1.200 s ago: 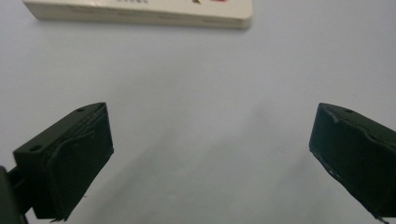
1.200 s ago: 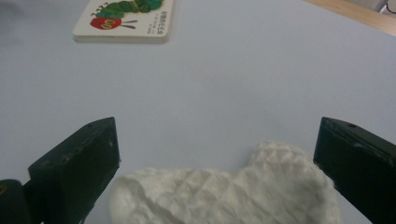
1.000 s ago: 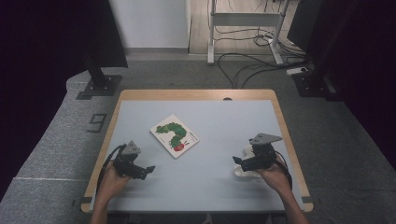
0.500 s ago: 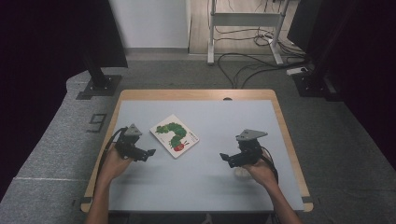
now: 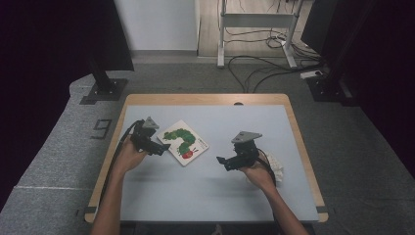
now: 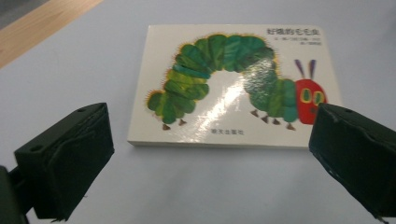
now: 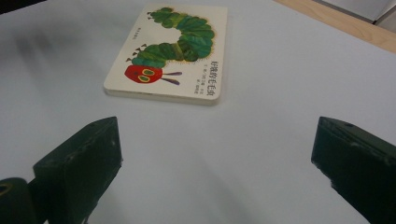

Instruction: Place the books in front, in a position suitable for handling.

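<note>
Book (image 5: 184,142) with the caterpillar cover lies flat and shut on the blue-grey table (image 5: 205,196), left of centre; left gripper (image 5: 164,147) sits right at its edge, jaws wide apart; right gripper (image 5: 221,160) hangs farther off, also spread; looks like the approach step; next up is probably sliding a jaw under that thin edge.

White thing (image 5: 275,167) half hidden behind right hand (image 5: 258,172)

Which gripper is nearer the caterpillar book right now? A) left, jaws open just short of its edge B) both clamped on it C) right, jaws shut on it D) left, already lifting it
A: the left gripper sits open just short of the book, which lies flat; the right gripper is open, farther off.
</note>
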`<state>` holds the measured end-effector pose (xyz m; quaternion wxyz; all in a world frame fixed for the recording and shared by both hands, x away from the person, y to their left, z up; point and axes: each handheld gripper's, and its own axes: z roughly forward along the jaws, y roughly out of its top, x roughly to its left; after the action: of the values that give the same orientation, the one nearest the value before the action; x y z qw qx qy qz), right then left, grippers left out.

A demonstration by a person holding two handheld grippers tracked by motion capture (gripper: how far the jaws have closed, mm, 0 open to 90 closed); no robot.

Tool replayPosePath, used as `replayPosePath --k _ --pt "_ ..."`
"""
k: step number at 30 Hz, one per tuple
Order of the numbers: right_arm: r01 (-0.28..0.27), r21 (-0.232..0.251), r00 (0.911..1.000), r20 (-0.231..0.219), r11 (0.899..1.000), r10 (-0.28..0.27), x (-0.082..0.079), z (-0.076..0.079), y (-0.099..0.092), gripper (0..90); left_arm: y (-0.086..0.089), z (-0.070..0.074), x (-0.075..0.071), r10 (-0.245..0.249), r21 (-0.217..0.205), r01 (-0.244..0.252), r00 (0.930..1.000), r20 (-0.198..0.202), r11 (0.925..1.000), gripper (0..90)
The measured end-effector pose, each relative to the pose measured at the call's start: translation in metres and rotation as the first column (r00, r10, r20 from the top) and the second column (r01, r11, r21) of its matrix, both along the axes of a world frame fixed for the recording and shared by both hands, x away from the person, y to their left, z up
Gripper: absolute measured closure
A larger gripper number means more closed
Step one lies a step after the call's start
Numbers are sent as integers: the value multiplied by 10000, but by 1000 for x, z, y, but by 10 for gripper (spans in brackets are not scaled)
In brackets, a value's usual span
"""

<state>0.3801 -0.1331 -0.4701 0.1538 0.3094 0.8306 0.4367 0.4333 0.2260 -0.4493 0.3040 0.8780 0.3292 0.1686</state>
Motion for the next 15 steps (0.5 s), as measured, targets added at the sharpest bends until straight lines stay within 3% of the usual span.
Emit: replayPosePath --k 7,11,15 --pt "-43 -46 10000 -16 10000 43 9 -4 15 14 -8 2 19 -168 247 171 9998 -145 9995 2" --pt "-145 -116 9999 -18 9998 145 14 -6 24 14 -7 -3 29 -31 0 31 9998 -212 10000 0" --pt "-166 -166 9999 -14 9997 166 20 -9 34 18 -2 -14 37 153 394 -150 9998 -91 9991 0"
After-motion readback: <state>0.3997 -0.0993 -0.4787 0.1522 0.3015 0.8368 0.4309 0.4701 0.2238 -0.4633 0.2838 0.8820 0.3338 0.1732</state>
